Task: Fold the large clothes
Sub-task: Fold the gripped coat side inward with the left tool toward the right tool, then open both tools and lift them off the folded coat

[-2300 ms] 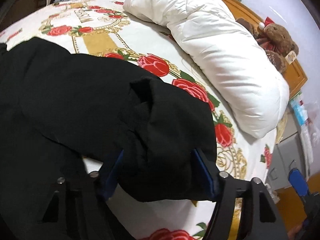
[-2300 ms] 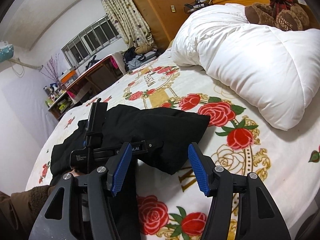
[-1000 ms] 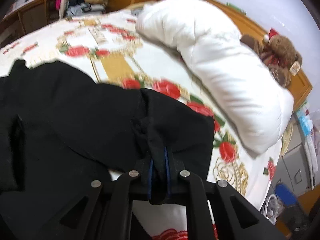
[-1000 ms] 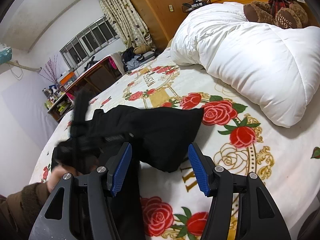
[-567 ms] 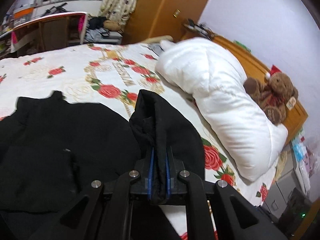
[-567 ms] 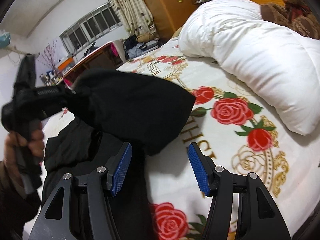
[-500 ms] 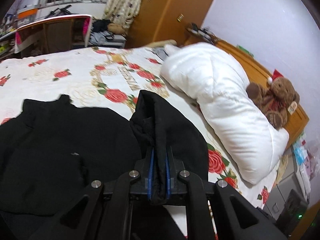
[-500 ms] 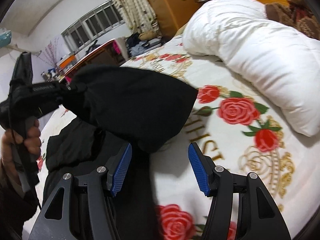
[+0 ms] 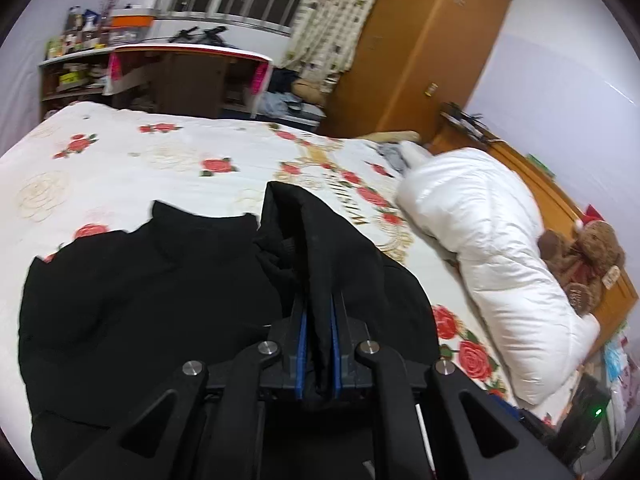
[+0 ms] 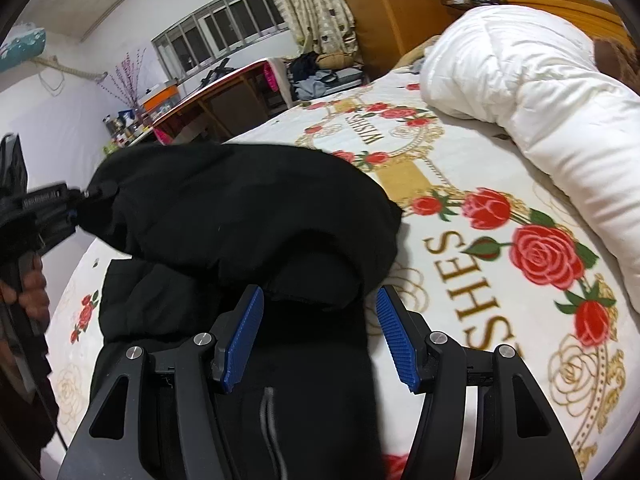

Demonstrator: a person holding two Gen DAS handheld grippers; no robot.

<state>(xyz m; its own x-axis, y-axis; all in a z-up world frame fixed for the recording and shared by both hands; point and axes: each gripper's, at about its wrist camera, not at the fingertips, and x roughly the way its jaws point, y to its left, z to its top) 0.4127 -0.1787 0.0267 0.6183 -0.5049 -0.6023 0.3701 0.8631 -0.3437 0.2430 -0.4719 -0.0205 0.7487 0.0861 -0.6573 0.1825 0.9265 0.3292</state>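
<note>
Black garment (image 9: 132,304) spread on the bed (image 9: 168,160), lower left and centre of left wrist view; rose-print cover beneath. Left claw (image 9: 318,344) clamped tight on a raised fold of the black garment, blue pads pressed on the cloth at bottom centre. In right wrist view the same fold bulges across mid-frame (image 10: 240,216), lifted off the bed, with the left claw (image 10: 76,206) gripping it at the left edge, a hand (image 10: 30,292) on its handle. Right claw (image 10: 320,334) at bottom centre, jaws moderately wide, nothing pinched; dark cloth lies under and between them. White duvet (image 10: 540,92) upper right. Teddy bear (image 9: 584,256) at right edge of left view.
</note>
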